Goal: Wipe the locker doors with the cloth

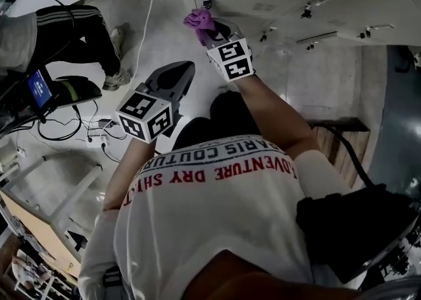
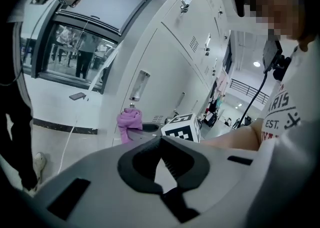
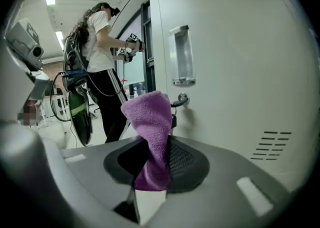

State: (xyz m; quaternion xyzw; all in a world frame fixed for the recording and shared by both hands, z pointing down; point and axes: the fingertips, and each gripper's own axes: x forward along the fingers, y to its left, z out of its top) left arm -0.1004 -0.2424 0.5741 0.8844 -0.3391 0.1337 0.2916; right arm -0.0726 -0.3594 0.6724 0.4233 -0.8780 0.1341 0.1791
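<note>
A purple cloth (image 3: 150, 117) stands up out of my right gripper (image 3: 157, 147), which is shut on it. The cloth's top hangs just in front of a pale locker door (image 3: 240, 72), near its key knob (image 3: 181, 99) and under a clear label holder (image 3: 181, 56); I cannot tell whether it touches the door. In the head view the right gripper (image 1: 212, 31) is stretched forward with the cloth (image 1: 199, 22) at the locker front (image 1: 289, 2). My left gripper (image 1: 187, 68) is held lower and to the left, jaws together and holding nothing. The left gripper view shows the cloth (image 2: 129, 121) ahead of its shut jaws.
Another person (image 3: 100, 47) in black trousers stands left of the lockers, holding grippers too. Cables and a power strip (image 1: 99, 134) lie on the floor at left, and a white cord (image 1: 148, 22) runs up it. Vent slots (image 3: 270, 144) sit low on the door.
</note>
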